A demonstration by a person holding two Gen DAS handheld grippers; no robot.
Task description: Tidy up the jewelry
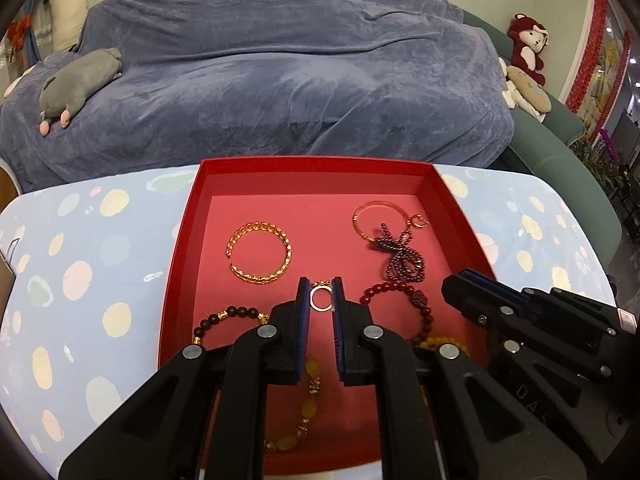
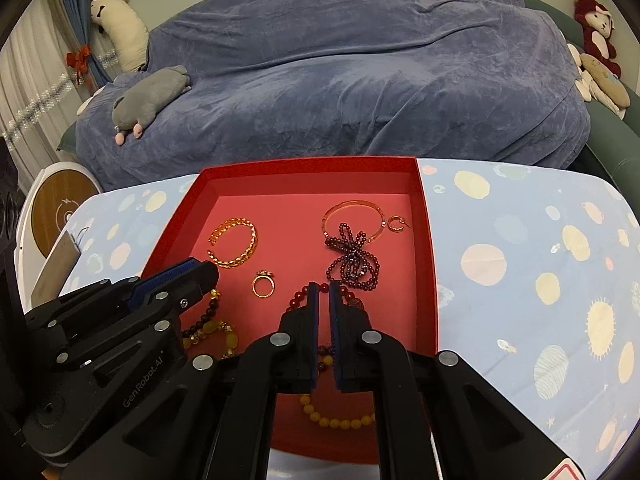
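Slippage is the main hazard: the gold ring [image 1: 322, 299] is small, thin and lies flat on the floor of the red tray [image 1: 316, 162]. It sits near the tray's middle, framed between the spread jaws of the left gripper [image 1: 321, 285]. The right wrist view shows it lying free, just right of that gripper's tips and not pinched. If the jaws close too high or off-centre, I judge the ring would skid or flip away across the smooth floor.

At the tray's near left, a dark-bead bracelet [image 1: 224, 316] and a yellow-stone bracelet [image 1: 308, 400] lie partly under the left gripper's body. A low approach could drag them.

Farther off on the left, the gold open cuff [image 1: 260, 254] sits apart from everything.

Right of the ring, a red-bead bracelet [image 1: 400, 292] lies close enough to be caught by the right-hand finger. The right gripper [image 2: 324, 292] hangs over its beads with its jaws drawn almost together, only a thin slit between them. It appears to hold nothing.

The two grippers are near each other and could collide.

At the far right, a purple bead strand [image 1: 400, 256] is tangled across a thin rose-gold bangle [image 1: 376, 216], with a hoop earring [image 2: 396, 224] just beside. Lifting one may pull the others.

An amber bead loop [image 2: 340, 420] lies at the near edge, under the right gripper.
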